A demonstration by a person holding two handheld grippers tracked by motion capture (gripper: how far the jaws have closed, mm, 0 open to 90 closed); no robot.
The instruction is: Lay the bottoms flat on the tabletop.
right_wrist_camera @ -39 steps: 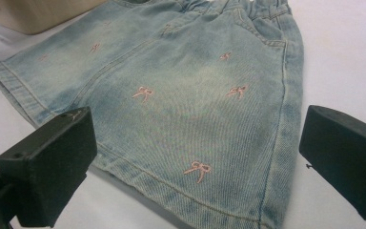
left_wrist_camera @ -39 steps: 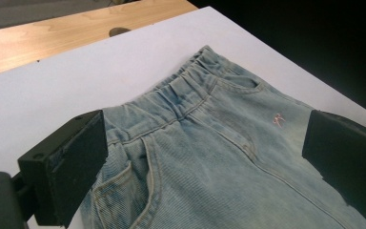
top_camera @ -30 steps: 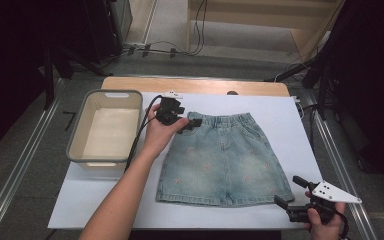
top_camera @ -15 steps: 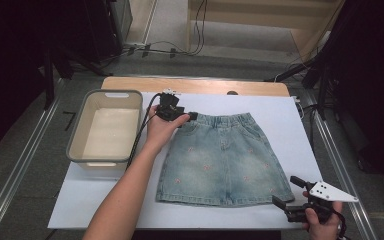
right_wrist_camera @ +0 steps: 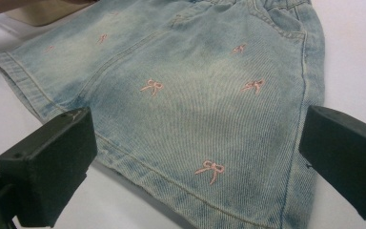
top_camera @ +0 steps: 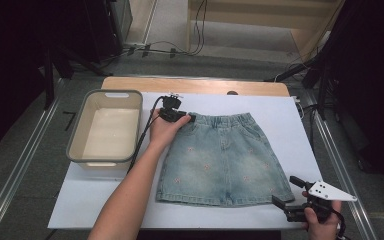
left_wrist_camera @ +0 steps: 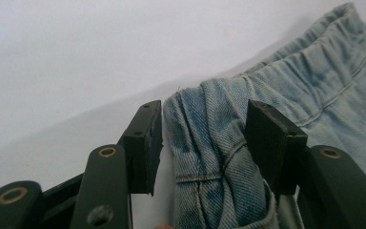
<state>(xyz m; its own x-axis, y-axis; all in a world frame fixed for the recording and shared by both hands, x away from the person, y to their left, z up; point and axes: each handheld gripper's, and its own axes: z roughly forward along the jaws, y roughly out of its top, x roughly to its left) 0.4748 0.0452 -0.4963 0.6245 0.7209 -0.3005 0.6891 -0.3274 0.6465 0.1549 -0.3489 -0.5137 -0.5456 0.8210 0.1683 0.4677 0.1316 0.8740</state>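
Broadly, a white rectangular surface spreads across the high view, resting on a light wooden table top whose far edge shows beyond it. Flat on the middle of that surface lies a faded light-blue denim skirt with an elastic waistband and small pink embroidered bows, its waistband toward the far side and its hem toward the person. To the left of it, well apart from the cloth, stands an empty cream-coloured rectangular plastic tub with a grey rim. Smaller again, the black left gripper sits at the waistband's left corner, held by a hand whose bare forearm runs in from the bottom edge. In the left gripper view its jaws have just been closing and now stand partly apart with the bunched corner of the waistband between them; one pad touches the fold, the other stands just beside it. At the near right, the black right gripper, topped by its grey three-cornered plate, hovers just beside the skirt's right hem corner, jaws wide apart, gripping nothing.
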